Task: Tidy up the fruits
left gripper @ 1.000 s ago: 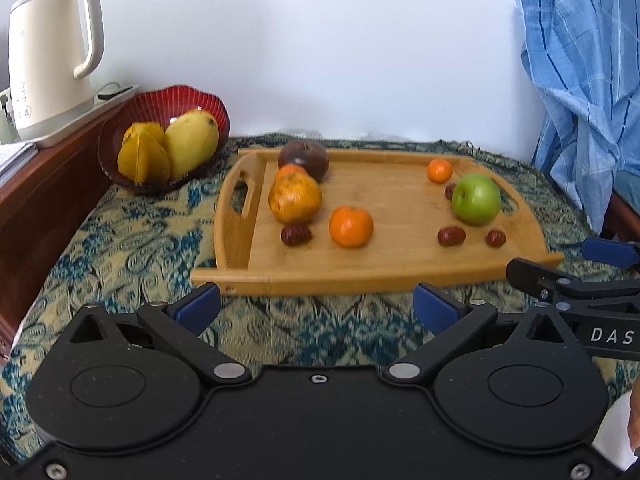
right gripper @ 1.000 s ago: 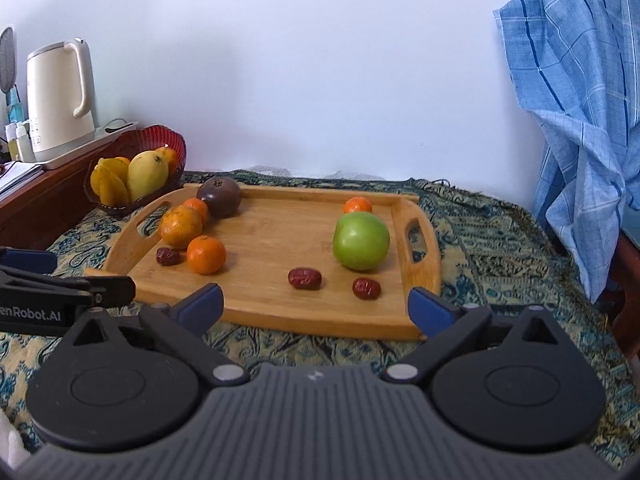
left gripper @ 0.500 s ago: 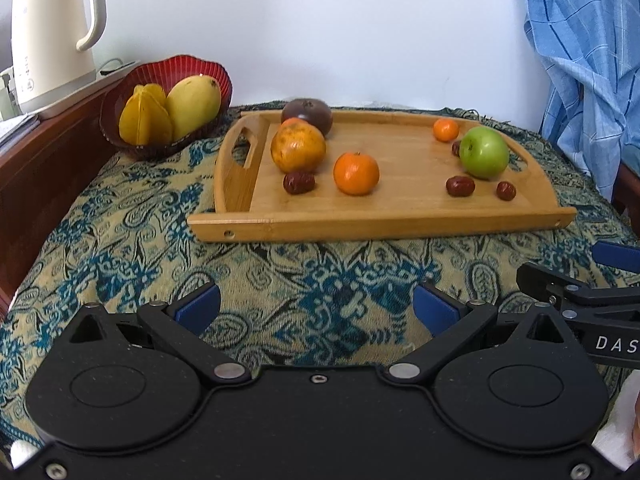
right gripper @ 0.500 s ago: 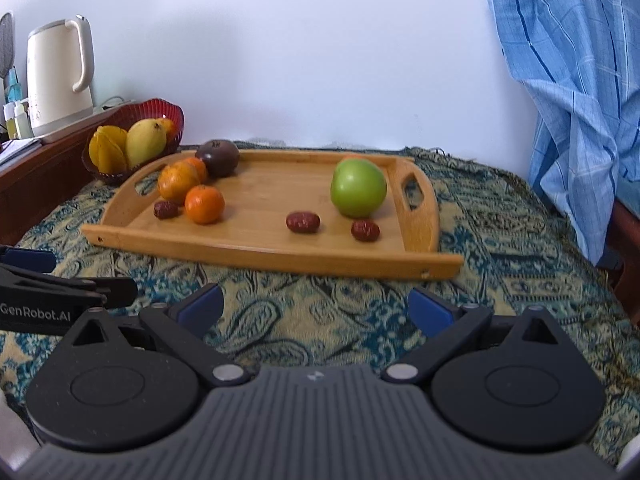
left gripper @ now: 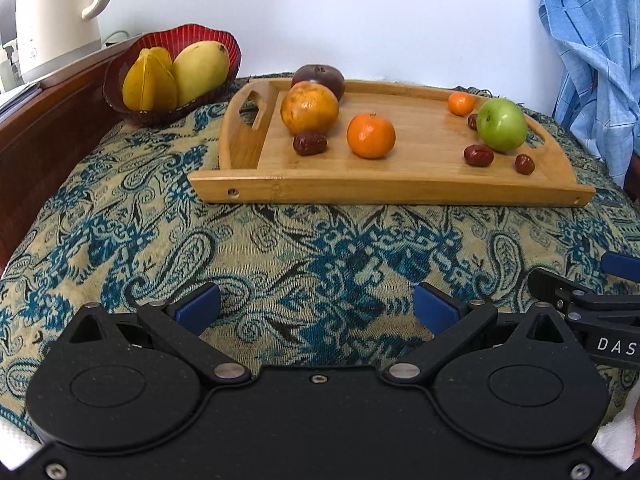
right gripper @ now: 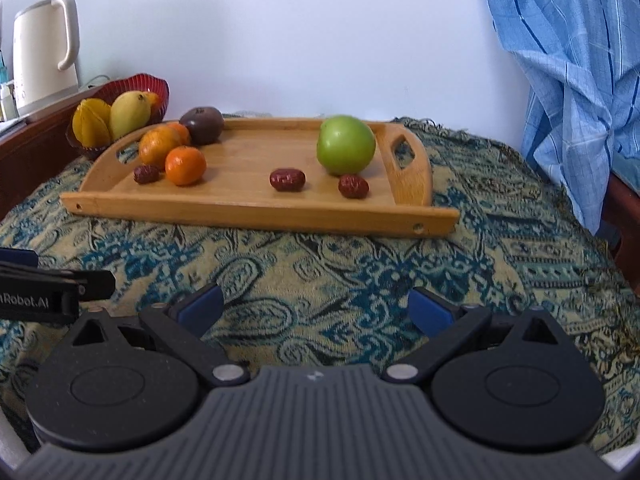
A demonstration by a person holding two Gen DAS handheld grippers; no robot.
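Hovering low over patterned cloth on bench (left gripper: 280,248), both tools released, nothing held: left tool (left gripper: 316,308), right tool (right gripper: 316,304). Fruit loose on wooden tray (left gripper: 380,188), well apart from tools: green apple (right gripper: 346,145) far right, orange (left gripper: 371,135) centre, red dates scattered. Red bowl (left gripper: 120,80) far left already holds mango, starfruit; likely sorting destination.

The kettle (left gripper: 56,20) is cut off by the left wrist view's top edge, the blue cloth (right gripper: 568,72) runs past the right edge, a small orange (right gripper: 181,130) hides behind the large orange (right gripper: 159,147), and the dark fruit (left gripper: 320,78) sits partly behind it.
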